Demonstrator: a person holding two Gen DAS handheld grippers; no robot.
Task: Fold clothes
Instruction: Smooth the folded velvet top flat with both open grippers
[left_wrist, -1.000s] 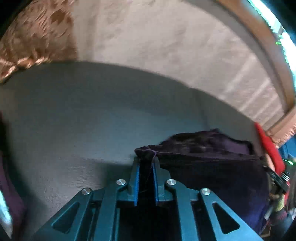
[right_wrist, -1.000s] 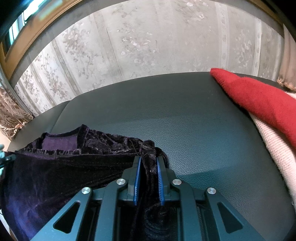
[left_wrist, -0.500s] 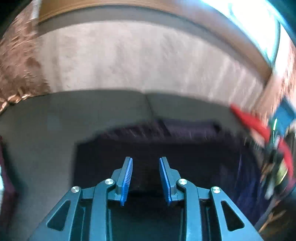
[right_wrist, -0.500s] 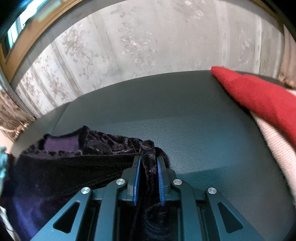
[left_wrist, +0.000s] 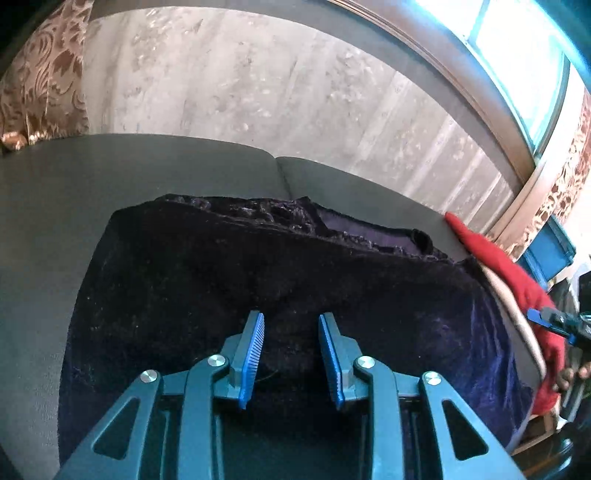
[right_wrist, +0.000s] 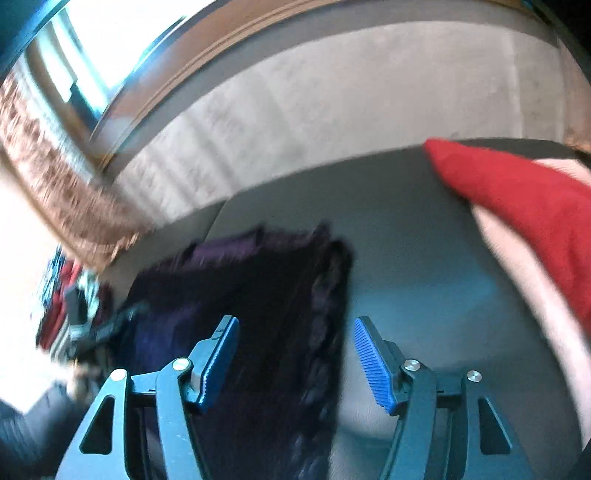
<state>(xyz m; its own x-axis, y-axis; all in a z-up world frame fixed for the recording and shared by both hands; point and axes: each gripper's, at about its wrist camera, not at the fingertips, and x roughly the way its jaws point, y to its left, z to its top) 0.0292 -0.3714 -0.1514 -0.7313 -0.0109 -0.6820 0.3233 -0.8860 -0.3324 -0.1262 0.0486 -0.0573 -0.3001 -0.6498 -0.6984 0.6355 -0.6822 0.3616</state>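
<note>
A dark purple velvet garment (left_wrist: 258, 266) lies spread on the grey-green cushioned surface (left_wrist: 55, 221), its ruffled edge at the far side. My left gripper (left_wrist: 291, 317) hovers over the garment's near part, open, with nothing pinched between its blue pads. In the blurred right wrist view the same garment (right_wrist: 266, 280) lies below my right gripper (right_wrist: 295, 321). Its jaws are opening wide; the cloth's right edge runs under the gap, and the pads do not press on it.
A red garment (right_wrist: 517, 192) lies on a pale pink one (right_wrist: 535, 280) at the right of the surface (right_wrist: 406, 258). A blue crate (left_wrist: 550, 251) stands beyond the right end. A patterned wall, a window and curtains lie behind.
Both grippers let go of the purple garment's corners and opened. They drew back from its far edge, the left one first. The right view swung and rose, and is blurred.
</note>
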